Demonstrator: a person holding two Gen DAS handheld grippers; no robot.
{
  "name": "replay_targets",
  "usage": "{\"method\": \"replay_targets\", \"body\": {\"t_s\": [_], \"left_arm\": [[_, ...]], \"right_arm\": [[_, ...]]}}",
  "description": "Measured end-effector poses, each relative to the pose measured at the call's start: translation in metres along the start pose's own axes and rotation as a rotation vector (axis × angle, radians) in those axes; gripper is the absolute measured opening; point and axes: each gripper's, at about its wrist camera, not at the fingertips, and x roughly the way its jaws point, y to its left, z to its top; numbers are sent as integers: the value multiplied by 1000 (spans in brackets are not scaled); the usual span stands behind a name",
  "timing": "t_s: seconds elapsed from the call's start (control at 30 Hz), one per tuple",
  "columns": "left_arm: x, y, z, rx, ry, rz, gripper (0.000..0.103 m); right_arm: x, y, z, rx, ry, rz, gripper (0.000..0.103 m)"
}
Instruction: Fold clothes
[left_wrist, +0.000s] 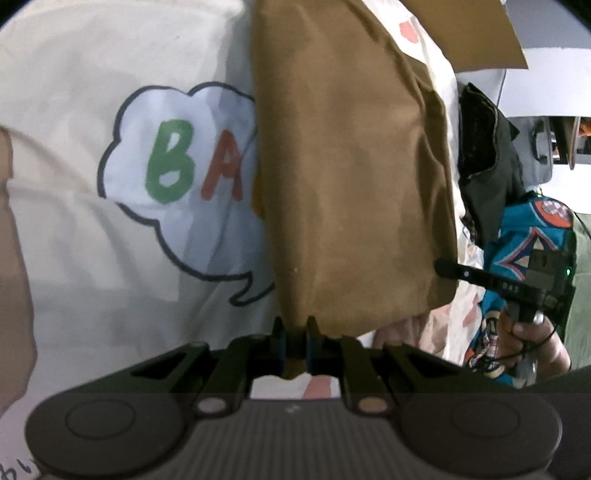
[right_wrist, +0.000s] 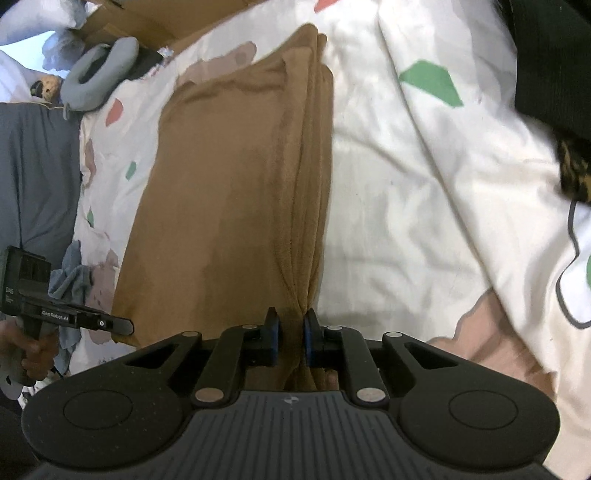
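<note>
Both your grippers, left (left_wrist: 295, 341) and right (right_wrist: 291, 339), are clamped on bunched corners of the brown cloth (right_wrist: 229, 184), which stretches lengthwise away from you across the patterned bedsheet (right_wrist: 406, 166), each hand equally near.

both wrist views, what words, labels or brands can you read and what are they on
"BA": green B, red A, in the speech bubble print on the cream cloth; the brown garment hides the rest.
"GenRobot.AI": arm of the left hand-held gripper.
"DAS": same gripper's body; smaller print below unreadable.
Right hand-held gripper: lettering too blurred.
</note>
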Motion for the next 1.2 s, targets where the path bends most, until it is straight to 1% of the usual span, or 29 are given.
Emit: {"method": "replay_targets", "body": {"t_s": [0.1,0.17,0.2,0.23,0.27,0.3,0.33,0.43,0.47,0.57,0.73,0.77,0.8,0.93,1.03,1.2], "left_arm": [[1,1,0,-15,3,-4,15],[-2,0,3,-26,-3,3,29],[-4,-1,4,-30,-9,7,31],[-5,-2,6,-33,-15,10,37],[-7,-3,8,-36,-23,13,45],[-10,-4,11,-35,-37,12,50],[-13,-5,13,-35,-51,12,57],[-20,-6,22,-36,-85,11,59],[-22,-6,25,-37,-92,12,61],[-23,-9,34,-34,-118,24,68],[-22,-7,53,-33,-171,33,68],[-23,-6,58,-35,-183,35,68],[-22,-6,63,-36,-196,36,68],[-19,-8,85,-34,-236,51,68],[-16,-9,100,-29,-256,54,68],[-15,-12,117,-11,-280,66,68]], "right_arm": [[3,0,-1,1,14,-6,14],[1,0,0,-2,19,-9,18],[0,1,0,-5,19,-9,19],[-3,1,1,-10,15,-8,20],[-6,1,3,-10,8,-7,27],[-9,0,5,-10,2,-6,35],[-12,0,7,-8,-7,-6,39],[-20,-4,12,9,-42,1,43],[-22,-5,14,14,-52,1,47],[-25,-6,19,19,-73,2,48],[-24,-6,31,17,-106,12,50],[-23,-6,35,15,-116,10,54],[-22,-6,39,14,-126,9,55],[-16,-10,60,4,-168,13,55],[-9,-11,75,2,-182,15,55],[2,-14,89,13,-199,17,55]]}}
